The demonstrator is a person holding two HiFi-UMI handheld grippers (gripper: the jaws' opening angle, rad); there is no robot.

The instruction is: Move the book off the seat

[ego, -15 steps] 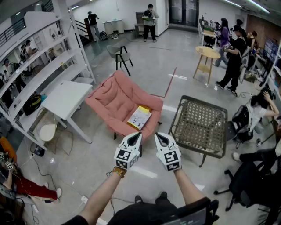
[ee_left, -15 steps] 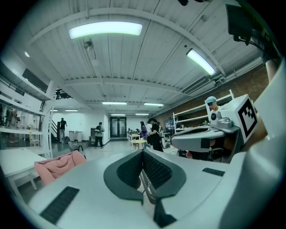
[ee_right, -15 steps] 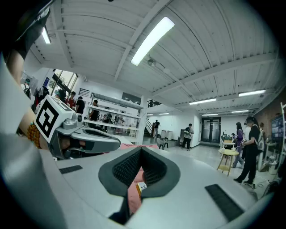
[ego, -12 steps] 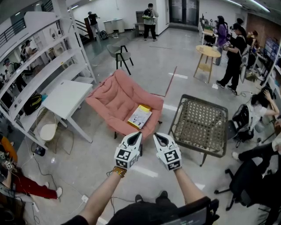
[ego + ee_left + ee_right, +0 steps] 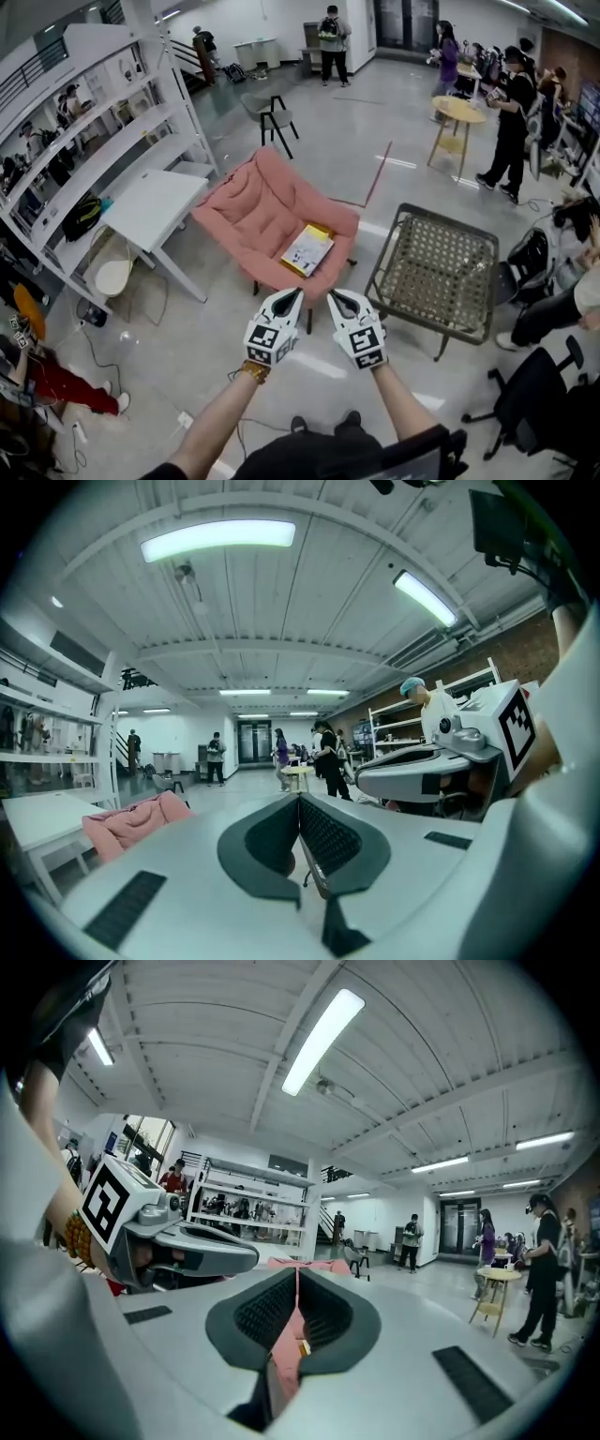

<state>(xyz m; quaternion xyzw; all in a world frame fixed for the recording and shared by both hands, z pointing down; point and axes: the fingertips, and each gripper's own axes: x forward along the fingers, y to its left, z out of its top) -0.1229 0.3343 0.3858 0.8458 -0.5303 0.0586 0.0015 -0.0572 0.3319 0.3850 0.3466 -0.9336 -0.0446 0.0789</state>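
Note:
A yellow-and-white book (image 5: 308, 249) lies flat on the front right part of the pink cushioned seat (image 5: 258, 211). Both grippers hover side by side over the floor, short of the seat's front edge and pointing at it. My left gripper (image 5: 296, 293) is shut with nothing in it, its pads meeting in the left gripper view (image 5: 298, 801). My right gripper (image 5: 331, 295) is also shut and holds nothing (image 5: 296, 1277). The pink seat (image 5: 281, 1363) shows through the slit below the right jaws. Neither gripper touches the book.
A dark wicker-topped frame (image 5: 436, 267) stands right of the seat. A white table (image 5: 155, 206) and tall white shelving (image 5: 84, 122) lie to the left. Several people stand at the back and right, near a small round wooden table (image 5: 457, 111). A black chair (image 5: 272, 112) is behind the seat.
The grippers keep their places side by side. The scene has slid a little to the right in the head view, and people in the background have walked.

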